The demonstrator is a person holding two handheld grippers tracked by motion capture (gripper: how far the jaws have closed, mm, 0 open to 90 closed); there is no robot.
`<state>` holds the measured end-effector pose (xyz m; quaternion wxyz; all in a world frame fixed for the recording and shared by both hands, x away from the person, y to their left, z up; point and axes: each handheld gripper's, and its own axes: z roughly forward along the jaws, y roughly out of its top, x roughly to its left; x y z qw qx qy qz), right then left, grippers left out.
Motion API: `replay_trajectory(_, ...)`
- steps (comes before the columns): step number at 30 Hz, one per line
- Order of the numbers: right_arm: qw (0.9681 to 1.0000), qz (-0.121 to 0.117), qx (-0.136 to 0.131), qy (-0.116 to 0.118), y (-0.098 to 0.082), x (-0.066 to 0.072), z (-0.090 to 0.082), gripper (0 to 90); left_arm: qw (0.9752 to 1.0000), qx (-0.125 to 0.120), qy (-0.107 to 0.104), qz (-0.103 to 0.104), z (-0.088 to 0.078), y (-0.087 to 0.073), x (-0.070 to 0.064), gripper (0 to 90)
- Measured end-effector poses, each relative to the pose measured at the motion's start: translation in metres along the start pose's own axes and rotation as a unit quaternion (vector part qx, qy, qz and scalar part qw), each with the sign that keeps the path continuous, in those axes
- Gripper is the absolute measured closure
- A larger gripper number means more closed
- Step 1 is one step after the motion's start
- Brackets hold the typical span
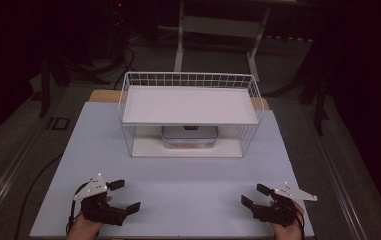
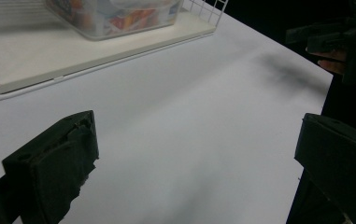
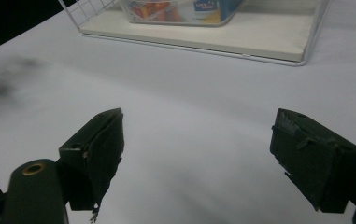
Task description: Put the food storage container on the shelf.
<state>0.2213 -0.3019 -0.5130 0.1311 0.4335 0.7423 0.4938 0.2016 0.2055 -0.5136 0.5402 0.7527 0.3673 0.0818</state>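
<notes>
A white wire shelf rack (image 1: 190, 107) stands toward the far edge of the desk (image 1: 178, 185), centred between its side edges, with a flat white top shelf and a white base board. On that base board, under the top shelf, sits a clear plastic container (image 1: 189, 136). From the high view it reads as a pale lidded box with something reddish inside; the left gripper view shows the container (image 2: 115, 16) as see-through and packed with colourful items, and the right gripper view adds a blue-and-white printed label on the container (image 3: 185, 11), though what the contents are is too blurred to tell, possibly wrapped packets.

The left claw (image 1: 123, 196) rests near the desk's near left corner, jaws spread wide with nothing between them. The right claw (image 1: 254, 196) sits near the near right corner, likewise wide and empty. Each is held by a hand at the near edge, and each carries a grey three-cornered plate on top. Both are well apart from the rack.

The left gripper view also catches the right claw (image 2: 325, 39) at the desk's edge, over dark surroundings.
</notes>
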Motion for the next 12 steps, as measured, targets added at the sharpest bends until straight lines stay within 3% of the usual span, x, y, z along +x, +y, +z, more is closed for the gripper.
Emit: replay_trajectory(12, 0.9998, 0.008, 0.008, 0.017, -0.0023, -0.0011, 0.0058, 17.1, 1.0000, -0.006, -0.001, -0.003, -0.0012, 0.0001, 0.0014, 0.0)
